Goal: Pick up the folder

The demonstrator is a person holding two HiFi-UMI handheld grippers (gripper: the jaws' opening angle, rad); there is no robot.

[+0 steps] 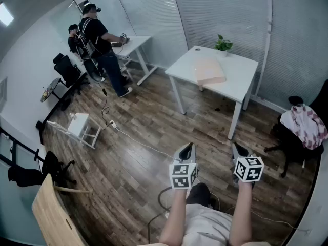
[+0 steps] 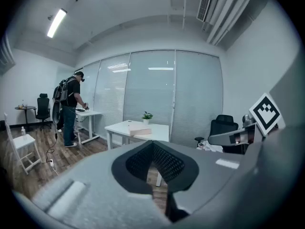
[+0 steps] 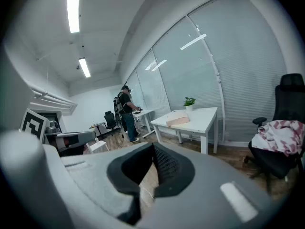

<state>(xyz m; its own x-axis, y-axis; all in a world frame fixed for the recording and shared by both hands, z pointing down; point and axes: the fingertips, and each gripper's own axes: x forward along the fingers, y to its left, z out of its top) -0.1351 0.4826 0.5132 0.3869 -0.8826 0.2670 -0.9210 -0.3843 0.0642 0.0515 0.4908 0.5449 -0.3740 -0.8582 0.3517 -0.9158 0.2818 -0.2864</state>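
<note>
A wooden floor (image 1: 148,132) fills most of the head view, in an office with frosted glass walls. A white table (image 1: 241,70) stands at the far side, near the glass. To the left, well apart from it, a person (image 1: 100,35) stands at another desk. On the right, an office chair (image 1: 302,127) holds a bundle of patterned cloth.

Two bare forearms reach forward from the bottom edge of the head view, side by side and roughly parallel. Each hand holds a gripper that points ahead and slightly down toward the floor in front of the table. The left gripper (image 1: 187,146) has its jaws pressed together with nothing between them, and its own view shows the dark pads meeting at the tip (image 2: 153,144). The right gripper (image 1: 237,147) is likewise fully closed and empty, as its own view confirms (image 3: 153,148).

The folder (image 1: 209,72) is pale pink and lies flat on the table, on the left half, close to the near edge. Its sides run roughly in line with the table's edges; which side is longer cannot be told. It lies well apart from both grippers, ahead of them across open floor. In both gripper views it appears above the closed jaws (image 2: 140,131) (image 3: 177,120).

A small potted plant (image 1: 223,45) stands at the table's far edge, behind the folder.
</note>
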